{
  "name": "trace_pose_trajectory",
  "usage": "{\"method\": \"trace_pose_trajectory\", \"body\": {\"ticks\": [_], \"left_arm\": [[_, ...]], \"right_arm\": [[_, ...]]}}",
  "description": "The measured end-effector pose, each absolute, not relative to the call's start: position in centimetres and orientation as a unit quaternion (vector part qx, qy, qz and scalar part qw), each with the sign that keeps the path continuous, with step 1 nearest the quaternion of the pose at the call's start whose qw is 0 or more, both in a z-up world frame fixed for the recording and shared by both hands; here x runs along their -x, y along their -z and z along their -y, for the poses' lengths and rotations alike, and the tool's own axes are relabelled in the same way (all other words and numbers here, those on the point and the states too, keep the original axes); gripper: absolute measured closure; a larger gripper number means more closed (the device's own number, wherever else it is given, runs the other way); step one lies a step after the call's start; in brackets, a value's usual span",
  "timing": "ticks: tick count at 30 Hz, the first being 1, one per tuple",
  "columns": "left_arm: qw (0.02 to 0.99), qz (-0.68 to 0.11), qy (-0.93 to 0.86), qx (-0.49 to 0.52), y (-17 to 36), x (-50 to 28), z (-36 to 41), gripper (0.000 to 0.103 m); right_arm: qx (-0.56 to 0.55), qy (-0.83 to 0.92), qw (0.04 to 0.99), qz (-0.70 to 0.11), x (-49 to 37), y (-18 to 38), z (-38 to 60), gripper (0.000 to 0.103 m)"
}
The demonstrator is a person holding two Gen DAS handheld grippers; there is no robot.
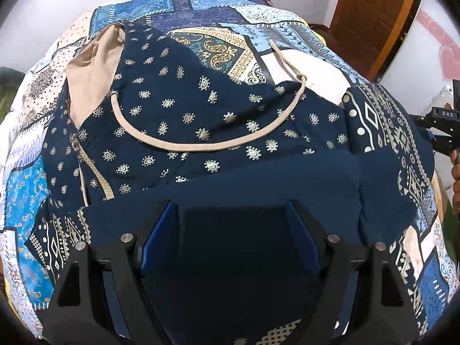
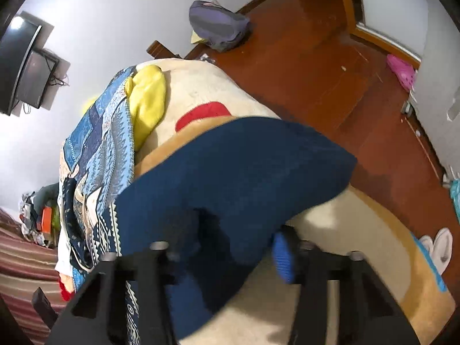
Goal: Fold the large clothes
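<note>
A navy dress (image 1: 201, 109) with gold paisley print, beige lining and a beige neck cord lies spread over the bed. My left gripper (image 1: 230, 212) hovers over its plain navy part near the front edge, jaws wide apart, open, with nothing pinched. In the right wrist view the same navy dress (image 2: 235, 166) hangs over the bed's side. My right gripper (image 2: 233, 244) is blurred, its jaws drawn in on a bunched fold of that cloth, and the blue pad (image 2: 283, 256) presses against the fold's edge.
A blue patchwork bedspread (image 1: 28, 201) covers the bed, over a cream blanket (image 2: 201, 86) with a yellow cloth (image 2: 146, 97). A person's hand (image 1: 455, 172) shows at the right edge. On the red-brown floor (image 2: 316, 72) are a grey backpack (image 2: 218, 28) and white slippers (image 2: 440, 247).
</note>
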State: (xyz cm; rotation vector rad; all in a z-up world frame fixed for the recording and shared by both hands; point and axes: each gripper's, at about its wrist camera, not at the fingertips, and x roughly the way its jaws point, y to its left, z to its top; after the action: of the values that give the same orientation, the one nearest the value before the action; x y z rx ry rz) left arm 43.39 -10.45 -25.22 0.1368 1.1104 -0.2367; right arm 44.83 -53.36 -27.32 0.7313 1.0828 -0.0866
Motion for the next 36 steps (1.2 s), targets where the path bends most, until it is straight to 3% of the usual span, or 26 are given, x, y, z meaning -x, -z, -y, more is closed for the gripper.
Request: {"method": "trace_pose_trajectory", "body": {"ticks": [1,3,15,19,23,27,33,36], "left_arm": [[0.840,-0.527,0.112,-0.062,25.1,-43.4,10.4,0.025],[0.840,-0.528,0.109,-0.057,24.9,-43.3,10.2,0.025],[0.876,-0.475,0.075,-0.033,18.7,-40.4,3.8,0.025],[0.888,-0.456,0.061,-0.016,16.6,-38.5,0.3,0.025],[0.892,-0.450,0.044,-0.002,15.9,-36.2,-3.0,0.025],[0.889,-0.457,0.028,-0.005,16.7,-34.0,-5.9,0.025],[0.879,-0.476,0.012,-0.007,18.7,-31.8,-8.5,0.025],[0.875,-0.485,0.006,-0.007,19.6,-31.3,-9.1,0.025]], "right_arm": [[-0.335,0.037,0.796,-0.502,-45.0,26.9,53.1,0.087],[-0.314,0.035,0.810,-0.494,-45.1,25.6,52.4,0.093],[-0.195,-0.097,0.898,-0.383,-42.4,10.0,42.3,0.096],[-0.167,-0.155,0.897,-0.379,-41.9,7.3,35.6,0.096],[-0.130,-0.190,0.878,-0.420,-41.8,9.4,28.2,0.096],[-0.095,-0.202,0.837,-0.500,-41.6,15.4,21.9,0.096],[-0.038,-0.148,0.788,-0.597,-40.5,23.4,19.3,0.095],[-0.041,-0.155,0.781,-0.604,-39.8,23.8,20.1,0.095]]}}
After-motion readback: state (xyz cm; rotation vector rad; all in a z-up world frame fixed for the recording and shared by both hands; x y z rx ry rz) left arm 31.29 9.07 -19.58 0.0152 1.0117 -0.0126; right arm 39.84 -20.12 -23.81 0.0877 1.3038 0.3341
